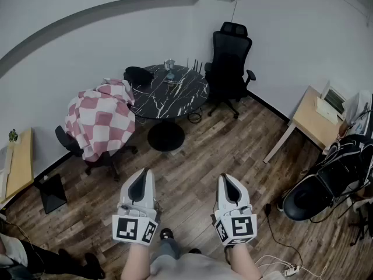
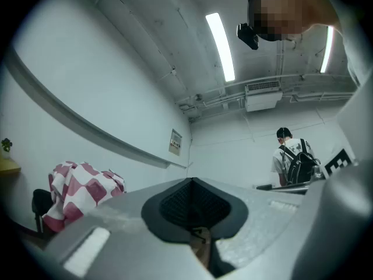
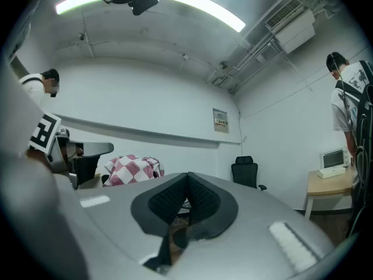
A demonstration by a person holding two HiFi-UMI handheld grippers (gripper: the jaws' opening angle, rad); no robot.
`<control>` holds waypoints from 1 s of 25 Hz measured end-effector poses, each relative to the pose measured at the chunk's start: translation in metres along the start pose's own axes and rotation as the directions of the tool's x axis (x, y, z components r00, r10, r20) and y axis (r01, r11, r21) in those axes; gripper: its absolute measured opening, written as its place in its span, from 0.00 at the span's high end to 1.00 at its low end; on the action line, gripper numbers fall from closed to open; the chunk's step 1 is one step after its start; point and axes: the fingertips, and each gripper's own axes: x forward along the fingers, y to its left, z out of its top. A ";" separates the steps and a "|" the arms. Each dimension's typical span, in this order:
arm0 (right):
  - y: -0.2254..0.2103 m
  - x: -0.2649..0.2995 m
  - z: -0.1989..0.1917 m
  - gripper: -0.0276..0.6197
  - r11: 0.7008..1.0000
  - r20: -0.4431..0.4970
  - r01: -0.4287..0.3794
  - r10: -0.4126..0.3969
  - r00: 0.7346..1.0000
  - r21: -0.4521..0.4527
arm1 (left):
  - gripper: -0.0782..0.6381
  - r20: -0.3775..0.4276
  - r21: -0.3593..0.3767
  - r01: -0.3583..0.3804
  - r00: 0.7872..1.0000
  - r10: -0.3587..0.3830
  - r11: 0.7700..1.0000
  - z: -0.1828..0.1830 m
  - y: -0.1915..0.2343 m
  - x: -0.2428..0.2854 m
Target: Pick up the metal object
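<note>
1. Head view: the left gripper (image 1: 140,179) and the right gripper (image 1: 228,182) are held side by side above the wooden floor (image 1: 233,139), well apart from the round black table (image 1: 192,95). The metal object (image 1: 169,65) is, I judge, the small shiny thing near the far edge of the tabletop (it is too small to be sure of its shape). A chair under a checked blanket (image 1: 99,118) stands at the table's left side, an office chair (image 1: 230,57) at its right, and a desk (image 1: 309,121) is against the right wall.

2. Left gripper view: the left gripper (image 2: 191,182) is clenched, with its black ribbed pads meeting and nothing between them. The blanket shows at the left, and a person with a backpack (image 2: 294,159) stands far at the right. The metal object does not show here.

3. Right gripper view: the right gripper (image 3: 186,178) is also closed, its pads touching at the tips and holding nothing. The blanket, the office chair and the desk lie beyond it.

4. Handling, as a judgement: the object will probably be stiff, smooth and rather light, so it may slip or slide on the polished tabletop. It seems best to open one gripper wide and take it across its narrowest part, near the middle, with the ribbed pads flat on both sides.
</note>
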 end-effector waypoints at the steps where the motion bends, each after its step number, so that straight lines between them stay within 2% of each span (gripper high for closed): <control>1: 0.001 0.001 0.000 0.95 1.000 0.001 0.001 -0.001 1.000 0.000 | 0.88 0.001 0.000 0.003 1.000 -0.003 1.000 0.000 0.000 0.001; 13: 0.005 0.033 0.001 0.95 1.000 0.000 0.019 -0.019 1.000 -0.012 | 0.88 0.006 -0.006 0.021 1.000 -0.021 1.000 0.000 0.024 0.026; 19: 0.008 0.061 0.009 0.95 0.999 0.049 0.038 -0.037 0.998 -0.012 | 0.88 0.021 0.022 0.058 0.998 -0.059 0.998 0.001 0.042 0.049; 25: 0.011 0.090 0.009 0.95 0.997 0.060 0.072 -0.072 0.996 0.001 | 0.88 0.039 0.015 0.053 0.998 -0.054 0.998 0.003 0.071 0.071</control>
